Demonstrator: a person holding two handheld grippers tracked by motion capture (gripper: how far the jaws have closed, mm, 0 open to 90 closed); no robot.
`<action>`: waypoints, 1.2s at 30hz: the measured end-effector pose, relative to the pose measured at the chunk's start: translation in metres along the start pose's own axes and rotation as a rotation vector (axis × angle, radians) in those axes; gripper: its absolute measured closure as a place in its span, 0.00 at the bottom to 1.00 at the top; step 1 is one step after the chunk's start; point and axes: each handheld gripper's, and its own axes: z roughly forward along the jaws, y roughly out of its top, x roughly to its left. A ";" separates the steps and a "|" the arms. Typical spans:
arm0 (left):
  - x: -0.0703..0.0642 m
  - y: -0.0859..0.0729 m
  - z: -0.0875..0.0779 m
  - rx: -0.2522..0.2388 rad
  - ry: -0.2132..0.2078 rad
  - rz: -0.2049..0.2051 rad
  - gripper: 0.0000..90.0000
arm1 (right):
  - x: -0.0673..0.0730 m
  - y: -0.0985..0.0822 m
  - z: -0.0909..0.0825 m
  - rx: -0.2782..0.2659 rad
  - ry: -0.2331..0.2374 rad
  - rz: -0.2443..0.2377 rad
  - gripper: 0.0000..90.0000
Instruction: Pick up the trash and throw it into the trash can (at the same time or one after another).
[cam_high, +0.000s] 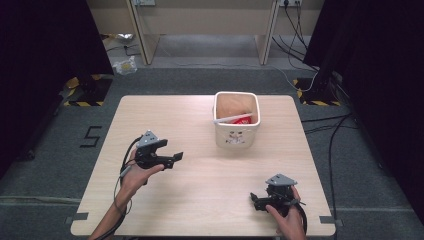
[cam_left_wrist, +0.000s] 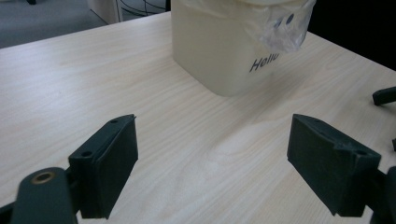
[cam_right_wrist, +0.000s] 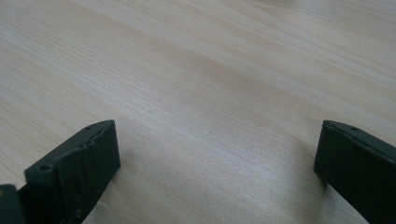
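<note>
Wooden table (cam_high: 200, 190) | white bin (cam_high: 236, 127) far side | left gripper (cam_high: 170, 155) jaws apart, facing bin | right gripper (cam_high: 256, 200) jaws apart, holding nothing

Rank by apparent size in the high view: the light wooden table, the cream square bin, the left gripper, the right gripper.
1. Light wooden table.
2. Cream square bin.
3. Left gripper and right gripper: they look alike, so no ranking.
</note>
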 end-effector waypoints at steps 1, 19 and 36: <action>0.000 -0.002 0.001 0.006 -0.001 -0.001 0.17 | 0.000 0.000 0.000 0.000 0.000 0.000 0.01; -0.004 -0.029 0.010 0.051 0.006 0.022 0.17 | 0.000 0.000 0.000 0.000 0.000 0.000 0.01; -0.005 -0.063 0.013 0.123 0.002 0.020 0.18 | 0.000 0.000 0.000 0.002 0.000 -0.001 0.01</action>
